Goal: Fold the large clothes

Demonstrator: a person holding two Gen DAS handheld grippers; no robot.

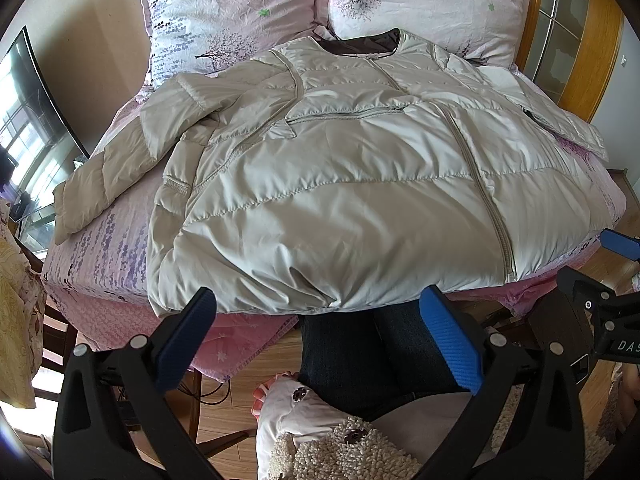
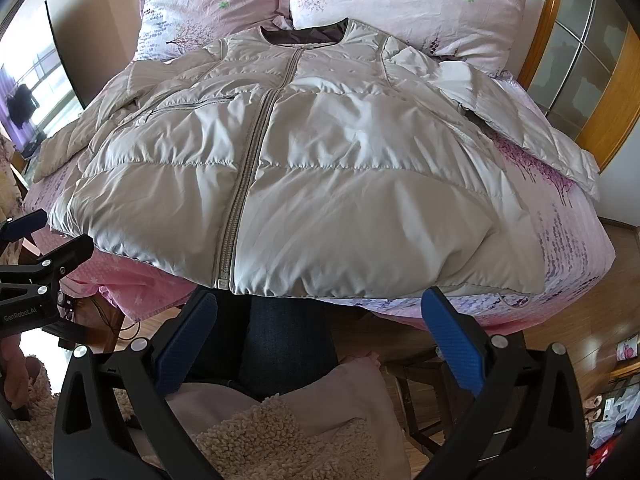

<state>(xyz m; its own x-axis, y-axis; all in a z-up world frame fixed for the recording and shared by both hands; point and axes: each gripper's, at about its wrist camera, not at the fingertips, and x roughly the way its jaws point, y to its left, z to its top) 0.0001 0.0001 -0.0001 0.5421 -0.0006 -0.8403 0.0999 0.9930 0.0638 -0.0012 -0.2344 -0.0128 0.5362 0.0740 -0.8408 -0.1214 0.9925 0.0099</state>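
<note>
We have a cream puffer jacket [image 1: 360, 184] spread front-up on the bed [image 1: 104, 256], zipped closed, and it lies straight ahead of both tongs and a little above them in each view. Its long axis runs away from us: the hem [image 2: 320, 288] hangs nearest, just beyond the fingertips, and the dark-lined collar [image 2: 304, 36] sits at the far end against two pink floral pillows [image 2: 420, 4]. The zip [image 2: 248, 168] marks that axis well.

Across that axis lie the sleeves. One sleeve [image 1: 104, 184] trails out ahead and to the left of the left tongs [image 1: 316, 316], bent at the elbow, its cuff near the bed's side edge. The other sleeve [image 2: 532, 132] stretches ahead and to the right of the right tongs [image 2: 320, 320].

Both tongs stand wide open with nothing between the blue pads; neither touches the jacket. They hang off the foot of the bed, over the person's dark trousers [image 1: 360, 352].

We judge that folding has not begun. The hem is about equally near to both, so each hand would naturally take its own side: the left tongs are nearer the bent sleeve, the right tongs nearer the far one, and folding sleeves inward across the zip looks the likely start.
</note>
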